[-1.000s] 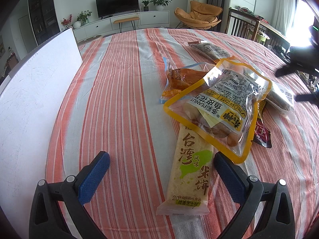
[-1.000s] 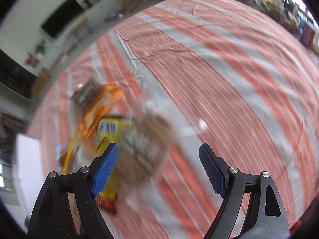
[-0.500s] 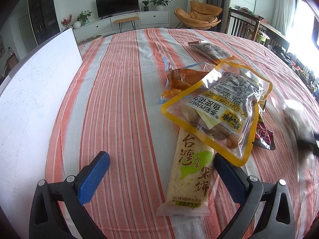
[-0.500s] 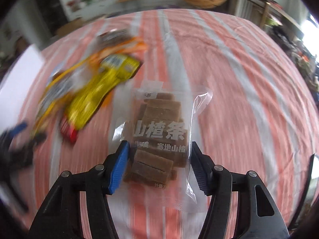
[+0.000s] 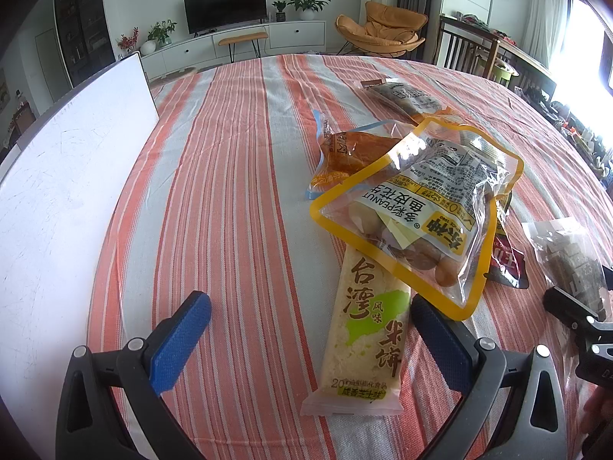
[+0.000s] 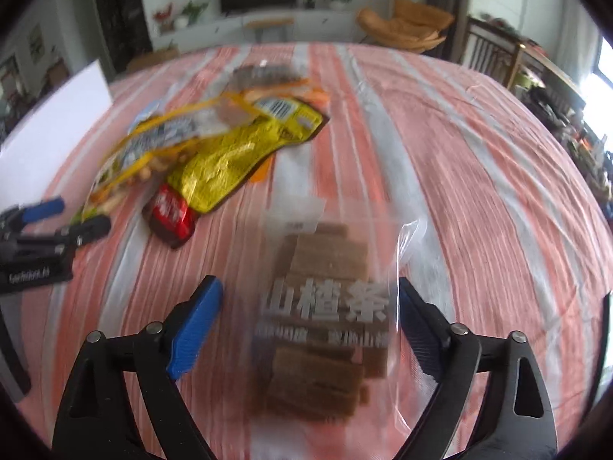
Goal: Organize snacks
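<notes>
My left gripper [image 5: 310,341] hangs open over the striped cloth, and a pale rice-cracker pack [image 5: 364,329] lies between its fingers untouched. A yellow-edged peanut bag [image 5: 417,207] lies over that pack's far end. In the right wrist view, a clear bag of brown hawthorn strips [image 6: 325,306] lies flat on the cloth between the fingers of my right gripper [image 6: 308,329]. Its jaws are opening and stand wide, and the left pad is clear of the bag. The same hawthorn bag [image 5: 571,257] shows at the right edge of the left wrist view.
The pile holds an orange snack pack [image 5: 348,149], a dark pack [image 5: 406,96], a yellow foil pack [image 6: 237,157] and a red pack [image 6: 172,211]. A white board [image 5: 57,191] stands along the left side. Chairs and a TV cabinet lie beyond the table.
My right gripper carried the hawthorn bag away from the pile to the right, gripped half a second ago, and has now let it go on the cloth. The left gripper stayed still.
</notes>
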